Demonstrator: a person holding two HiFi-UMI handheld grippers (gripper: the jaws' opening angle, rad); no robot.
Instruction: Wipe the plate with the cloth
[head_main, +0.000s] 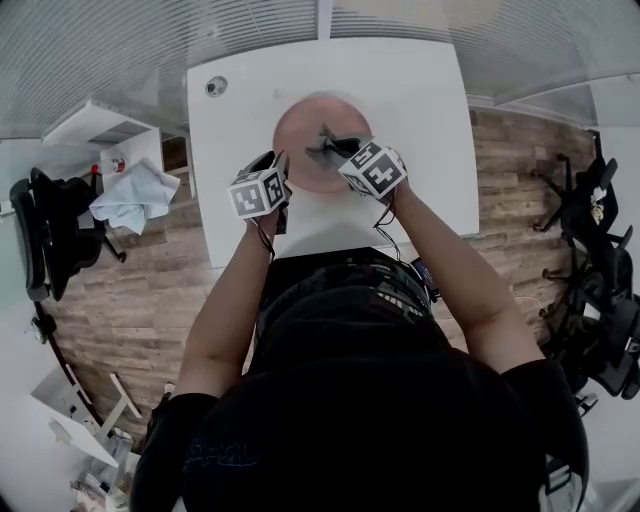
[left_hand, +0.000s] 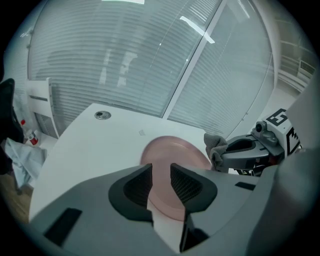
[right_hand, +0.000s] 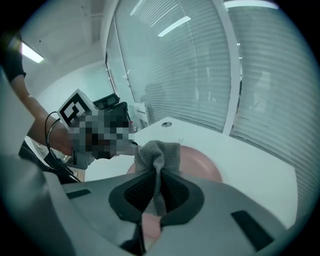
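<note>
Clamps the grey cloth (right_hand: 157, 150) in the right gripper (right_hand: 159, 185) — pads pressed tight on a bunched fold, with the rest sticking up past the tips. Holds the left gripper (left_hand: 161, 175) with jaws apart and nothing gripped — only the pink plate (left_hand: 175, 150) showing through the gap. Hovers both above that plate, flat near the middle of the white table (head_main: 420, 100). Seems to carry the cloth just clear of the plate's surface; hard to judge from the head view.
</note>
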